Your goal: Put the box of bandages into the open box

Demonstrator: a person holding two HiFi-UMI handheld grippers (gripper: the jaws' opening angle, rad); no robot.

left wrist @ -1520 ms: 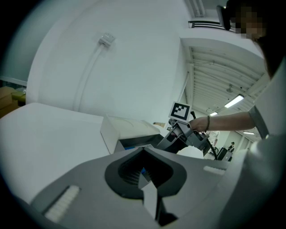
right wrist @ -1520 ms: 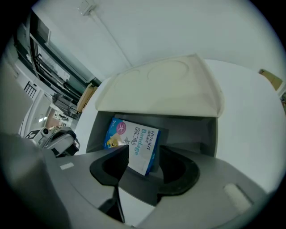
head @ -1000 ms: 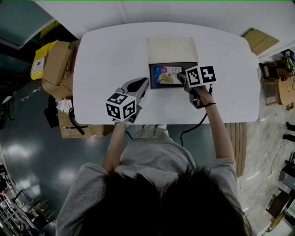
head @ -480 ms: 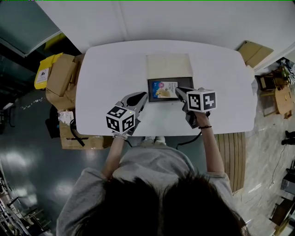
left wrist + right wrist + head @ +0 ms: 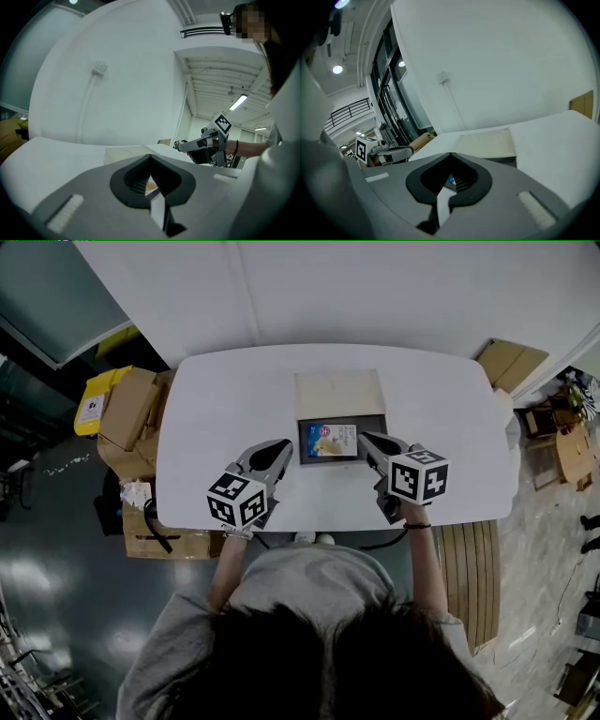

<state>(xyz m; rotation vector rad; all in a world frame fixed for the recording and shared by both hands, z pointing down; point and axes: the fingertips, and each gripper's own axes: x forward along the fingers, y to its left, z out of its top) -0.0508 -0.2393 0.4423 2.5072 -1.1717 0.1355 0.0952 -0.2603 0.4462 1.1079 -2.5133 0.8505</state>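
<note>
The bandage box (image 5: 330, 439), blue and yellow on top, lies flat inside the dark open box (image 5: 342, 460), whose beige lid (image 5: 337, 393) is folded back behind it. In the head view my left gripper (image 5: 284, 445) hovers just left of the open box, shut and empty. Just right of the box is my right gripper (image 5: 364, 438), also shut, with nothing between its fingers. The left gripper view shows its own shut jaws (image 5: 150, 157) and the right gripper (image 5: 177, 145) beyond. The right gripper view shows its closed tips (image 5: 451, 154), the lid (image 5: 485, 140) and the left gripper (image 5: 411, 150).
The white table (image 5: 216, 409) has rounded corners, and the box stands at its middle. Cardboard boxes (image 5: 131, 413) and a yellow pack (image 5: 92, 409) are stacked on the floor at the left. More cardboard (image 5: 511, 360) lies at the right, by a wooden slatted panel (image 5: 464, 559).
My right gripper has pulled back off the open box to its right side and closed, leaving the bandage box inside. The left gripper has drawn back a little.
</note>
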